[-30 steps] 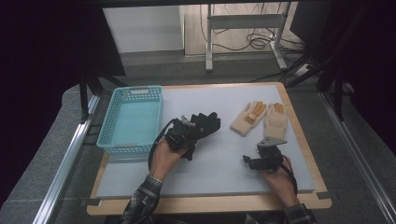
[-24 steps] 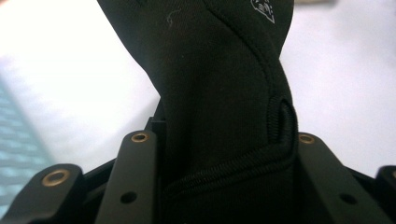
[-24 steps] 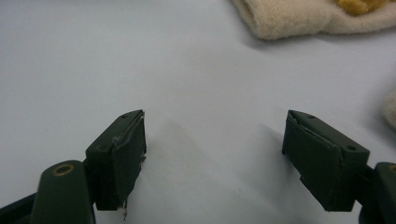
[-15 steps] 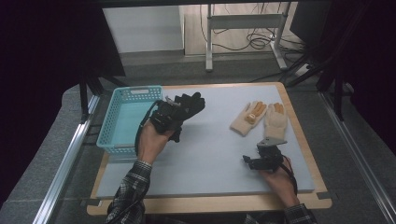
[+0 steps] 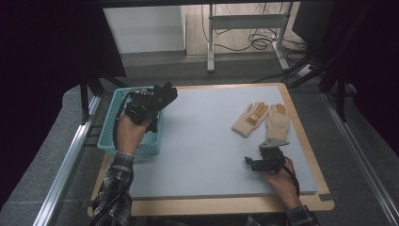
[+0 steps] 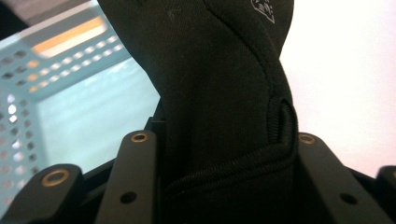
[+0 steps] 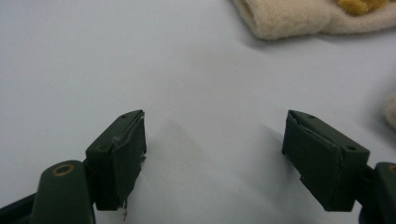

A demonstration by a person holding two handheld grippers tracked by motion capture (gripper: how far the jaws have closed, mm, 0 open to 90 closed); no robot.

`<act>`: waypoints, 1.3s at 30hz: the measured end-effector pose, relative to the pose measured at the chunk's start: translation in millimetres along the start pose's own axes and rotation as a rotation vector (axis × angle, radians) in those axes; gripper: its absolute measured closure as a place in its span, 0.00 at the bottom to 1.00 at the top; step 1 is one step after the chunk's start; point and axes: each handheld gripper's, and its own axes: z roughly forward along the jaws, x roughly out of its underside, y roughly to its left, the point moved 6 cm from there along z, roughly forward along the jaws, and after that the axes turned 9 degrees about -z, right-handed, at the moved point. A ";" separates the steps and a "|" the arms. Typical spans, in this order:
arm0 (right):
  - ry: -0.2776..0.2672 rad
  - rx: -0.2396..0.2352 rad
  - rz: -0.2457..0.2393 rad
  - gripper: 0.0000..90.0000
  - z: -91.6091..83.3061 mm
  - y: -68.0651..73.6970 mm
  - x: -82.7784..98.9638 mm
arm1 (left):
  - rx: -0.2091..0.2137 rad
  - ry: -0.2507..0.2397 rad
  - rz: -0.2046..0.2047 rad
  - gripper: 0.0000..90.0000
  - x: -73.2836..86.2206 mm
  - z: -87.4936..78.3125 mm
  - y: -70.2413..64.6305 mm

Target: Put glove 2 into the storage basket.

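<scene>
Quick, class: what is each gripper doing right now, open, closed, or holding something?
Left gripper: closed on the black glove, above the blue basket.
Right gripper: open, holding nothing, low over the table.

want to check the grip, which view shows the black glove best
The left gripper view: the black glove sits close up, its cuff pinched between the jaws. The high view shows it small and dark in the left gripper over the basket.

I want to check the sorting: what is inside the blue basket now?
The basket floor shows bare where it can be seen in the left gripper view. The left gripper holds a black glove above it, and this hides part of the inside.
</scene>
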 end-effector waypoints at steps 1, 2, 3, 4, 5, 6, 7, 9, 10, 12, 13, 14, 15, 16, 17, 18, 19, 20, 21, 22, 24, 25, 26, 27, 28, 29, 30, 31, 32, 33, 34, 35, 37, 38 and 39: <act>0.000 0.000 -0.001 0.24 0.0 -0.1 0.0 | -0.009 0.006 -0.011 0.68 1.2 1.5 7.3; 0.000 0.000 0.000 0.24 0.0 0.0 0.0 | -0.015 0.009 -0.022 0.68 2.1 2.8 13.1; 0.000 0.000 0.000 0.24 0.0 -0.1 0.0 | -0.021 0.014 -0.033 0.68 3.2 4.2 18.8; 0.000 0.000 0.000 0.24 0.0 0.0 0.0 | -0.028 0.019 -0.044 0.68 4.5 5.9 24.4; 0.000 0.000 0.000 0.24 0.0 0.0 0.0 | -0.034 0.025 -0.052 0.68 5.9 7.7 30.0; 0.000 0.000 0.000 0.24 0.0 0.0 0.0 | -0.036 0.031 -0.064 0.67 7.2 9.2 33.6; 0.000 -0.001 0.000 0.24 0.0 0.0 0.0 | -0.045 0.041 -0.071 0.67 9.2 12.2 40.3; 0.000 -0.001 0.000 0.24 0.0 -0.1 0.0 | -0.065 0.059 -0.092 0.67 13.2 17.5 50.5; 0.000 0.000 0.000 0.24 0.0 0.0 0.0 | -0.074 0.068 -0.095 0.67 14.7 19.3 54.7; 0.000 0.000 0.000 0.24 0.0 0.0 0.0 | -0.094 0.090 -0.119 0.67 19.5 25.9 65.3; 0.000 -0.001 0.001 0.24 0.0 0.0 0.0 | -0.101 0.102 -0.126 0.67 21.7 28.8 69.5; 0.000 0.000 0.000 0.24 0.1 0.0 0.0 | -0.107 0.110 -0.134 0.67 23.4 31.0 72.3; 0.000 -0.001 0.001 0.24 0.0 0.0 0.0 | -0.114 0.118 -0.143 0.67 26.0 35.1 76.7; 0.000 0.000 0.000 0.24 0.1 -0.1 -0.1 | -0.120 0.128 -0.150 0.67 27.9 38.5 79.8; 0.000 -0.001 0.000 0.24 0.1 -0.1 -0.1 | -0.131 0.139 -0.156 0.67 29.7 41.7 82.7; 0.000 -0.001 0.000 0.24 0.1 -0.1 -0.1 | -0.142 0.152 -0.157 0.67 31.5 45.1 85.6; 0.000 0.000 0.000 0.24 0.1 0.0 -0.1 | -0.153 0.169 -0.162 0.67 33.5 49.5 88.8; 0.000 -0.001 0.001 0.24 0.1 0.0 -0.1 | -0.162 0.180 -0.164 0.66 34.6 51.8 90.9; 0.000 0.000 0.000 0.24 0.1 0.0 0.0 | -0.172 0.191 -0.170 0.66 35.9 54.9 93.5; 0.000 -0.001 0.001 0.24 0.1 0.0 -0.1 | -0.181 0.204 -0.176 0.66 37.2 57.8 96.0; 0.000 -0.001 0.001 0.24 0.0 0.0 -0.1 | -0.202 0.225 -0.182 0.66 39.3 62.2 100.4; -0.001 -0.001 0.001 0.24 0.1 0.0 -0.1 | -0.213 0.234 -0.184 0.66 40.3 64.1 102.6; 0.000 -0.001 0.002 0.24 0.0 0.0 -0.1 | -0.220 0.242 -0.186 0.66 41.3 65.8 104.7; 0.000 -0.001 0.001 0.24 0.1 0.0 -0.1 | -0.228 0.255 -0.189 0.66 42.7 67.7 106.9; 0.000 -0.001 0.001 0.24 0.0 0.0 -0.1 | -0.236 0.266 -0.186 0.65 44.1 69.3 108.7; -0.001 -0.001 0.001 0.24 0.1 0.0 -0.1 | -0.245 0.280 -0.182 0.65 45.7 70.8 110.4; -0.001 -0.001 0.001 0.24 0.0 0.0 -0.1 | -0.253 0.288 -0.175 0.64 47.2 72.3 112.3; -0.001 -0.001 0.001 0.24 0.0 0.0 -0.1 | -0.256 0.303 -0.177 0.63 49.2 73.4 113.5; -0.001 -0.001 0.001 0.24 0.0 0.0 -0.1 | -0.254 0.310 -0.181 0.61 50.8 74.5 114.8; -0.001 -0.001 0.001 0.24 0.0 0.0 -0.1 | -0.253 0.317 -0.187 0.58 52.2 74.8 116.0; 0.000 -0.001 0.001 0.24 0.0 0.0 -0.1 | -0.247 0.319 -0.198 0.54 53.1 75.0 116.9; -0.001 -0.001 0.001 0.24 0.1 0.0 0.0 | -0.235 0.324 -0.207 0.48 54.0 75.5 117.4; 0.000 -0.001 0.001 0.24 0.0 0.0 -0.1 | -0.218 0.321 -0.197 0.38 53.3 74.2 115.9; -0.001 -0.001 0.001 0.24 0.1 0.0 0.0 | -0.212 0.326 -0.194 0.33 52.8 73.0 114.6; -0.001 -0.001 0.000 0.24 0.1 0.0 0.0 | -0.202 0.323 -0.196 0.28 52.2 71.4 114.0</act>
